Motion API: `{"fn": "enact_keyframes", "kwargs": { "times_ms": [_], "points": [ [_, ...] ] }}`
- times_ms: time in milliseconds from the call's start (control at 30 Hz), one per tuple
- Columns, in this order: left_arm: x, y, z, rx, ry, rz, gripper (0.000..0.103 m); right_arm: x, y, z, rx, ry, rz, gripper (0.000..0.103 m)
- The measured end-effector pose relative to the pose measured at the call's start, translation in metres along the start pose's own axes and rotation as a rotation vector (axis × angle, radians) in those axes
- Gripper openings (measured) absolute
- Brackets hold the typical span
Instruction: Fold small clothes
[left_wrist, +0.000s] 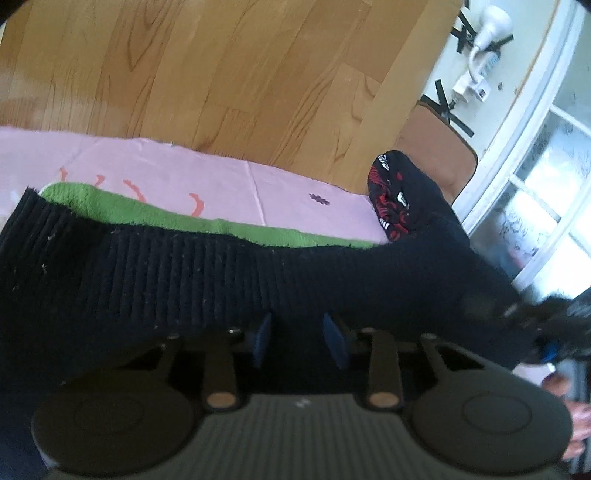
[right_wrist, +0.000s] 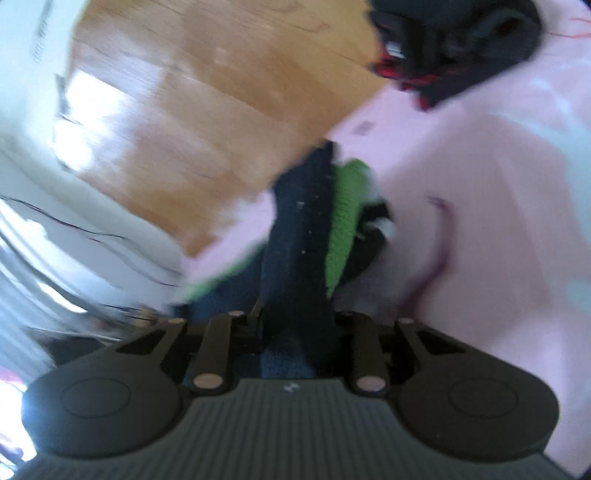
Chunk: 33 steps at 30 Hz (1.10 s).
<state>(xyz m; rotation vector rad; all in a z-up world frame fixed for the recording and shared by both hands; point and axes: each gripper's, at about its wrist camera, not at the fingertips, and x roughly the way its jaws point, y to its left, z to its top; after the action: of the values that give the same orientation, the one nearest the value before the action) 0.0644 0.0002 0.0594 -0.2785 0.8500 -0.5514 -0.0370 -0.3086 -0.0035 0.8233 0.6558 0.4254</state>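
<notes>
- Step in hand, by judgement: pick-up and stretch of one black ribbed sock (left_wrist: 184, 273) ahead of a fold; no fold made yet.
- Sock held taut and lifted between both grippers, stretched across the left wrist view above the pink cloth (left_wrist: 221, 177), with a green fleecy item (left_wrist: 147, 214) lying on that cloth just behind it.
- Left gripper (left_wrist: 300, 338): blue pads (left_wrist: 261, 338) narrowed around the sock's lower edge; fabric between them, pads apparently pinching it.
- Right gripper (right_wrist: 295, 332): jaws drawn in on the sock's end, dark fabric running straight out from between them; fingertips themselves buried in the cloth.
- Right gripper also visible at the far right edge of the left wrist view, gripping the sock's other end.
- Second dark garment with red print (left_wrist: 399, 195) bunched at the far end of the pink cloth, apart from the held sock.
- Wooden floor (left_wrist: 221, 74) beyond the cloth's edge.
- Next move, by judgement: bring the two held ends together so one half lies over the other, then lower onto a bare part of the pink cloth, clear of the green item.
- Hard to make out: right wrist view heavily motion-blurred; cannot tell whether the green item touches the sock or merely lies behind it.
- Sock's toe and cuff ends not distinguishable; left end cut off by the frame edge.
- Lower left of the left wrist view hidden behind the gripper body.
</notes>
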Motion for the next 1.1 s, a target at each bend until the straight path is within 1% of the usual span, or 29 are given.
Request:
{"fn": "enact_keyframes", "kwargs": {
  "times_ms": [33, 67, 100, 133, 167, 233, 300, 367, 400, 433, 500, 533, 567, 600, 633, 667, 700, 767, 833, 867, 900, 933, 1000, 1033, 1067, 1100],
  "points": [
    [-0.004, 0.003, 0.002, -0.017, 0.002, -0.014, 0.032, 0.0, 0.013, 0.004, -0.015, 0.002, 0.037, 0.027],
    [-0.01, 0.007, 0.005, -0.033, -0.003, -0.031, 0.036, 0.002, 0.03, 0.007, -0.04, 0.011, 0.069, 0.027],
    [-0.022, 0.013, 0.007, -0.047, -0.032, -0.047, 0.037, 0.006, 0.046, 0.01, -0.066, 0.024, 0.092, 0.027],
    [-0.037, 0.02, 0.01, -0.06, -0.079, -0.052, 0.042, 0.012, 0.066, 0.012, -0.1, 0.041, 0.109, 0.028],
    [-0.057, 0.028, 0.013, -0.074, -0.134, -0.043, 0.051, 0.021, 0.083, 0.012, -0.135, 0.059, 0.122, 0.028],
    [-0.098, 0.048, 0.019, -0.113, -0.244, 0.011, 0.061, 0.046, 0.119, 0.008, -0.199, 0.109, 0.137, 0.034],
    [-0.13, 0.067, 0.022, -0.165, -0.319, 0.078, 0.065, 0.081, 0.15, -0.002, -0.263, 0.174, 0.134, 0.037],
    [-0.157, 0.087, 0.023, -0.222, -0.375, 0.127, 0.074, 0.119, 0.171, -0.02, -0.329, 0.234, 0.096, 0.043],
    [-0.167, 0.095, 0.022, -0.246, -0.398, 0.148, 0.077, 0.144, 0.179, -0.032, -0.362, 0.271, 0.066, 0.051],
    [-0.171, 0.1, 0.023, -0.258, -0.41, 0.158, 0.08, 0.165, 0.182, -0.041, -0.392, 0.304, 0.041, 0.06],
    [-0.174, 0.107, 0.021, -0.273, -0.415, 0.171, 0.085, 0.21, 0.181, -0.068, -0.496, 0.389, -0.026, 0.069],
    [-0.172, 0.106, 0.021, -0.27, -0.407, 0.173, 0.087, 0.217, 0.18, -0.081, -0.553, 0.378, -0.002, 0.083],
    [-0.167, 0.105, 0.021, -0.261, -0.397, 0.171, 0.092, 0.213, 0.186, -0.086, -0.597, 0.369, 0.023, 0.09],
    [-0.161, 0.104, 0.022, -0.253, -0.387, 0.168, 0.093, 0.209, 0.192, -0.089, -0.622, 0.388, 0.05, 0.09],
    [-0.154, 0.101, 0.023, -0.241, -0.375, 0.164, 0.094, 0.199, 0.195, -0.09, -0.636, 0.391, 0.098, 0.09],
    [-0.149, 0.1, 0.024, -0.232, -0.367, 0.159, 0.094, 0.188, 0.195, -0.088, -0.648, 0.374, 0.145, 0.09],
    [-0.148, 0.101, 0.023, -0.229, -0.361, 0.155, 0.094, 0.176, 0.193, -0.085, -0.664, 0.358, 0.187, 0.089],
    [-0.143, 0.098, 0.025, -0.225, -0.356, 0.139, 0.094, 0.15, 0.188, -0.076, -0.692, 0.321, 0.24, 0.08],
    [-0.141, 0.09, 0.025, -0.209, -0.356, 0.135, 0.094, 0.128, 0.178, -0.062, -0.683, 0.26, 0.247, 0.049],
    [-0.14, 0.087, 0.024, -0.199, -0.354, 0.144, 0.094, 0.122, 0.175, -0.052, -0.67, 0.221, 0.236, 0.042],
    [-0.14, 0.083, 0.022, -0.191, -0.352, 0.149, 0.094, 0.117, 0.172, -0.045, -0.658, 0.19, 0.217, 0.029],
    [-0.14, 0.079, 0.02, -0.18, -0.348, 0.148, 0.091, 0.117, 0.168, -0.034, -0.639, 0.162, 0.179, 0.02],
    [-0.138, 0.067, 0.013, -0.138, -0.327, 0.147, 0.083, 0.133, 0.165, -0.023, -0.623, 0.155, 0.116, 0.015],
    [-0.134, 0.061, 0.011, -0.117, -0.303, 0.16, 0.067, 0.143, 0.166, -0.018, -0.631, 0.167, 0.101, 0.015],
    [-0.128, 0.056, 0.007, -0.092, -0.256, 0.183, 0.043, 0.158, 0.168, -0.015, -0.645, 0.19, 0.088, 0.015],
    [-0.118, 0.053, 0.002, -0.072, -0.196, 0.21, 0.032, 0.172, 0.172, -0.015, -0.656, 0.216, 0.069, 0.015]
  ]
}}
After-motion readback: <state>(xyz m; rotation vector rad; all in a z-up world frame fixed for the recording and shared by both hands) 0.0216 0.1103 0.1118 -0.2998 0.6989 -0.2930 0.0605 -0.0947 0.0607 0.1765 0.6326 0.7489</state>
